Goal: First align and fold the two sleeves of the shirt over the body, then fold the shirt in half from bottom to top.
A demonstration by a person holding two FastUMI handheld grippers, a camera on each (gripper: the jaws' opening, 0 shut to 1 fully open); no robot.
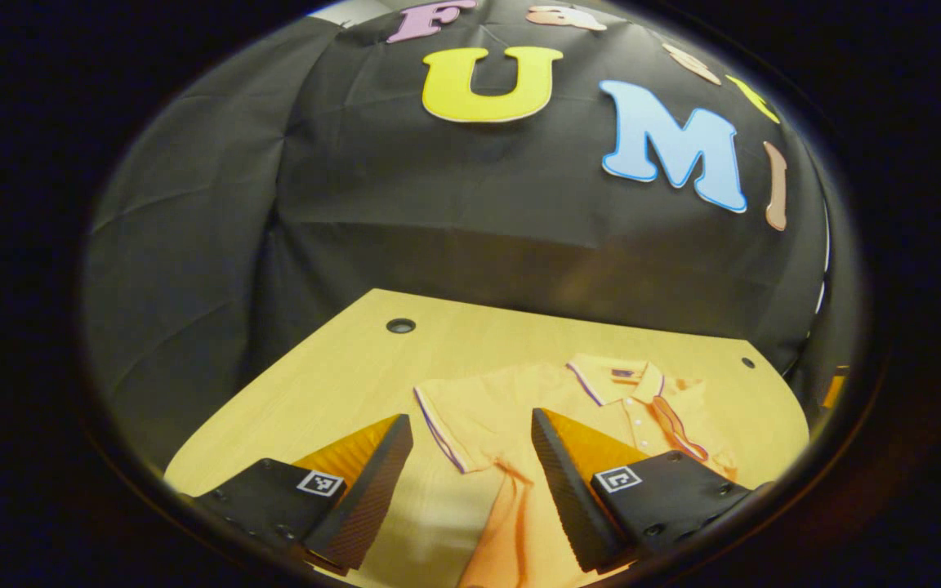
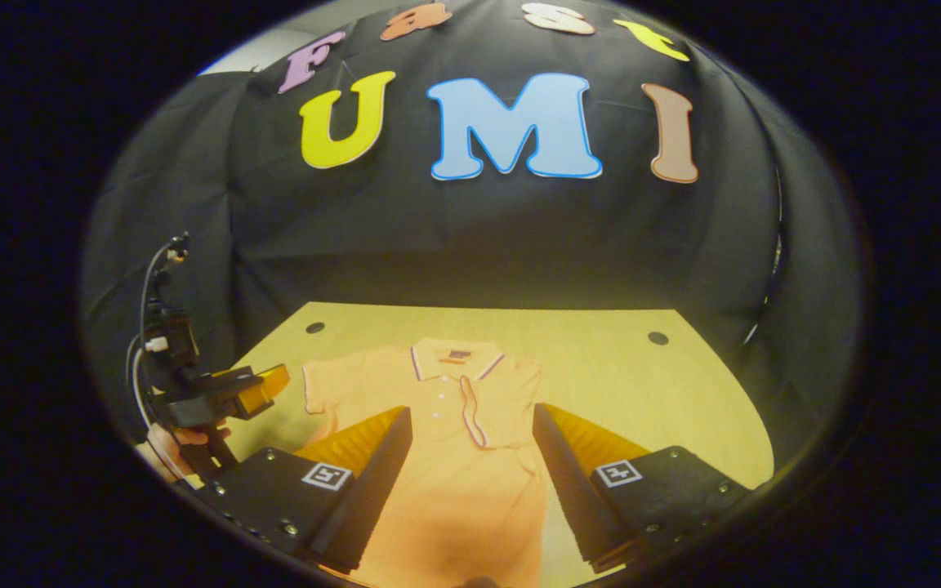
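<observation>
Shirt [image 2: 454,433] flat on table [image 2: 642,384] — both tools gaping, empty.

Both tongs [image 1: 470,482] [image 2: 470,482] carry ridged wedge fingers, screwed black mounts and square black-and-white markers.

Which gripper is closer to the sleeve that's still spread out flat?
Left. The left gripper hangs open right over that sleeve, which lies between its fingers. The right gripper hangs open over the shirt body, off to the sleeve's side.
</observation>
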